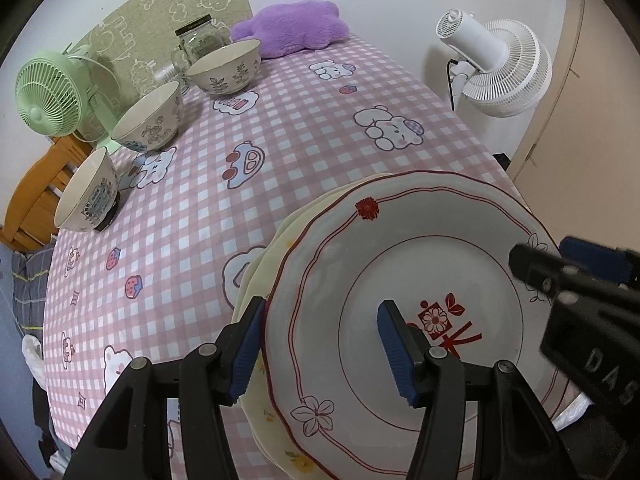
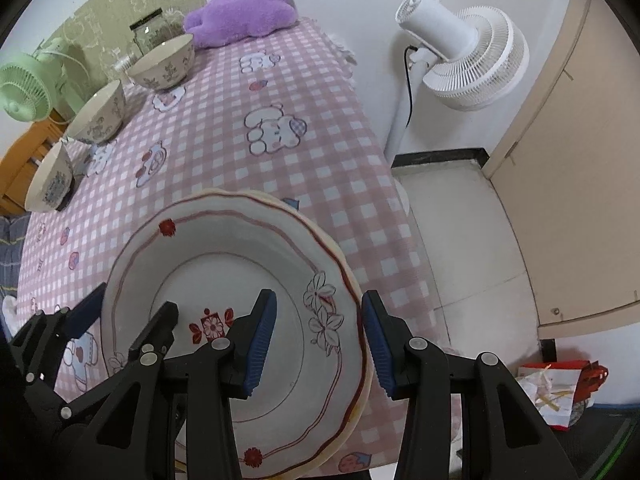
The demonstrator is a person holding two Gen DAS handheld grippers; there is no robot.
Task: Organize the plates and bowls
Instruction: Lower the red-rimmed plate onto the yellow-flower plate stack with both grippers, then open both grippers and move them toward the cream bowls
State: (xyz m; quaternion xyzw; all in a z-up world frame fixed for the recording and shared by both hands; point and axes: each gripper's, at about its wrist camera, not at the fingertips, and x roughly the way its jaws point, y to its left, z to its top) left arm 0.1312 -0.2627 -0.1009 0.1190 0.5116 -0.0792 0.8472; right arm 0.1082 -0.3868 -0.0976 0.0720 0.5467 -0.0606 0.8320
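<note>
Straddling: both tongs bracket the stacked plates' rims.
Left tongs (image 1: 320, 350): apart, one pad outside the left rim, one over the top plate (image 1: 404, 304).
Right tongs (image 2: 320, 344): apart, astride the right rim.
Plates: near bench (image 1: 280, 120) edge.
Bowls (image 1: 146, 122): three, beyond plates, beside green fan (image 1: 50, 98).

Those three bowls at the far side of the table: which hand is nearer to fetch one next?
Probably the left. Both grippers straddle opposite rims of the plate, but the bowls stand beyond the plate's left edge, on the side of the left gripper. The right gripper is at the table's right edge.
</note>
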